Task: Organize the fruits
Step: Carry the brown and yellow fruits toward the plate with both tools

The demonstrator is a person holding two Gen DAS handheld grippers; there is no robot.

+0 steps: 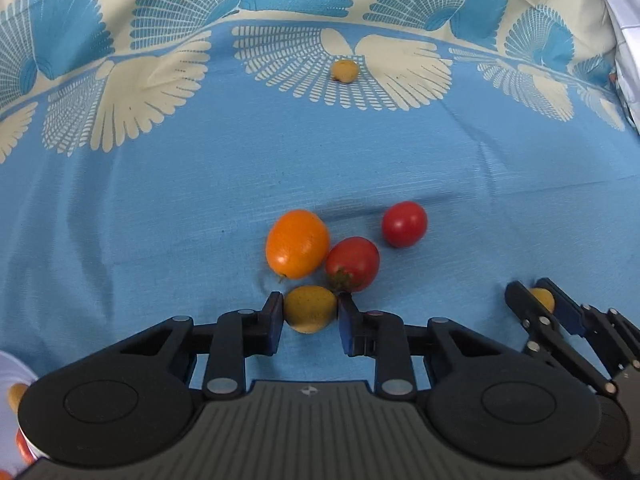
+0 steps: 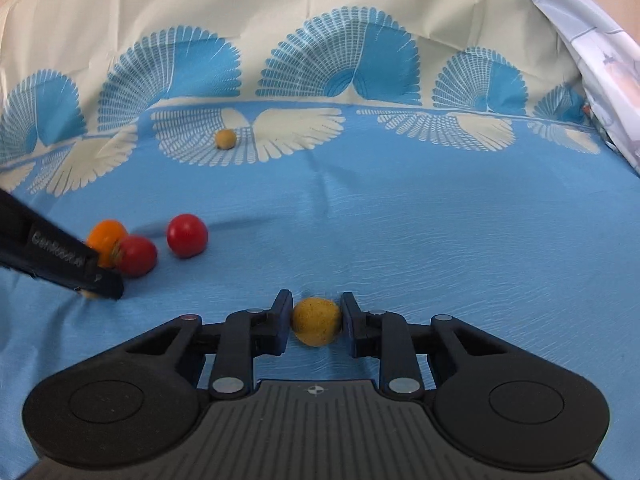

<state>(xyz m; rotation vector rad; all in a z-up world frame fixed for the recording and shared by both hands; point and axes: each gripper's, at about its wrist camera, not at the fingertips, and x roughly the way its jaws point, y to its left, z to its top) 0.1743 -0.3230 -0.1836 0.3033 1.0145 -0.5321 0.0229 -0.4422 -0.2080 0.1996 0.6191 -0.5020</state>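
My left gripper [image 1: 310, 312] is shut on a small yellow fruit [image 1: 310, 308] low on the blue cloth. Just beyond it lie an orange fruit [image 1: 297, 243] and a red tomato with a stem [image 1: 353, 263], touching each other. A second red tomato [image 1: 404, 224] lies apart to the right. My right gripper [image 2: 316, 320] is shut on another small yellow fruit [image 2: 317, 320] on the cloth; it also shows in the left wrist view [image 1: 538, 300]. A further small yellow fruit [image 1: 345, 71] lies far back on the cream pattern, also visible in the right wrist view [image 2: 225, 138].
A blue and cream patterned cloth [image 1: 160, 200] covers the surface. A white dish [image 1: 12, 368] with fruit in it shows at the lower left edge of the left wrist view. A white patterned fabric [image 2: 600, 40] hangs at the far right.
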